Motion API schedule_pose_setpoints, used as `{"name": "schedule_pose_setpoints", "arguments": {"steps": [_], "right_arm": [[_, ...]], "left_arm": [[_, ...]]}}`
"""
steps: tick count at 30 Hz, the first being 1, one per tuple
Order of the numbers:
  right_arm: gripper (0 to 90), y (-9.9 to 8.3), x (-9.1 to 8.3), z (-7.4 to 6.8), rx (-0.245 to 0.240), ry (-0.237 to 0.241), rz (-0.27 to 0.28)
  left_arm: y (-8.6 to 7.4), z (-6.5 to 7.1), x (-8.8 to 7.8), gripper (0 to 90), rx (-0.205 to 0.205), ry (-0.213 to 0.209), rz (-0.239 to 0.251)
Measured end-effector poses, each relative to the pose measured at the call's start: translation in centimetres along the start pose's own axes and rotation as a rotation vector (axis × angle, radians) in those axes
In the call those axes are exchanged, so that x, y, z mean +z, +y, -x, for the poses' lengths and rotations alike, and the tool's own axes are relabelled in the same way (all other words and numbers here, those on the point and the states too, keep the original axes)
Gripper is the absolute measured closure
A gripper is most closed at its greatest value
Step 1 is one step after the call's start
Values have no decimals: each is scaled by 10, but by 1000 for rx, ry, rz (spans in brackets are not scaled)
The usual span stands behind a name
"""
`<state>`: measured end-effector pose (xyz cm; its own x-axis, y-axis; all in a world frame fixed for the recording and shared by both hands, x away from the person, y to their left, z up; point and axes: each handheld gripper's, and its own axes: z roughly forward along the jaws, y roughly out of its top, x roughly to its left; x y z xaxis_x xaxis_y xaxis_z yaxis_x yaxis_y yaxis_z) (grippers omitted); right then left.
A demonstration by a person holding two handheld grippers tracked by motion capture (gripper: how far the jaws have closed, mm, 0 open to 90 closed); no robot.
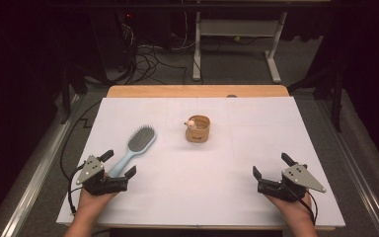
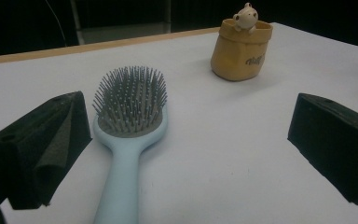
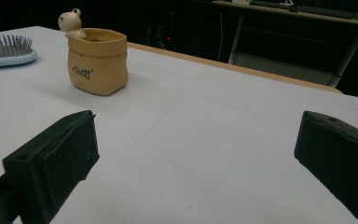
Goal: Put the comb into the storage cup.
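Pale-blue plastic hairbrush lies bristles-up at centre-left of the high view, handle end between the jaws of your left tool. Jaws stand wide apart there, nothing pinched. In the left gripper view the handle runs closer to the left-hand jaw than the right.

Right tool sits lower right of the high view, jaws also wide apart, nothing between them, well clear of everything.

Risks, my read:
- Off-centre handle: close now and one jaw likely hits first, shoving or spinning the brush on the smooth white bench cover instead of clamping it.
- Handle is slim and rounded; a shallow pinch could let it roll or slip out on lift.
- Head is the heavy end. Grabbing at the handle tip, expect it to droop.
- Swing the head toward centre and it could clip the tan pot with the little animal figure on its rim. Light pot, may tip.

Count: one hairbrush, one pot, one figure, two tools, two hands.
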<state>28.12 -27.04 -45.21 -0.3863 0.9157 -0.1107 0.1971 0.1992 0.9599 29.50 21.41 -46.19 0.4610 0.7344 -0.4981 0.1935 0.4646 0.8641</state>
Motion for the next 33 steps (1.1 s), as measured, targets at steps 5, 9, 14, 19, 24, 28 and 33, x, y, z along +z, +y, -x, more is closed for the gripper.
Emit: {"name": "schedule_pose_setpoints", "arguments": {"steps": [5,9,14,19,24,28,33], "right_arm": [[2,-1,1,1,9,-2,-2],[2,1,-1,1,10,-4,10],[2,1,-2,1,16,-9,13],[2,2,-3,2,23,-10,17],[2,2,-2,1,17,-6,19],[2,3,-2,1,19,-7,21],[2,3,-3,1,19,-9,25]], "left_arm": [[2,2,-2,4,-4,-6,12],[4,3,-4,3,-2,-11,21],[7,6,-6,2,2,-21,25],[10,10,-10,2,17,-30,38],[14,5,-12,3,5,-23,28],[19,2,-15,3,1,-12,44],[23,0,-18,5,5,-3,51]]}}
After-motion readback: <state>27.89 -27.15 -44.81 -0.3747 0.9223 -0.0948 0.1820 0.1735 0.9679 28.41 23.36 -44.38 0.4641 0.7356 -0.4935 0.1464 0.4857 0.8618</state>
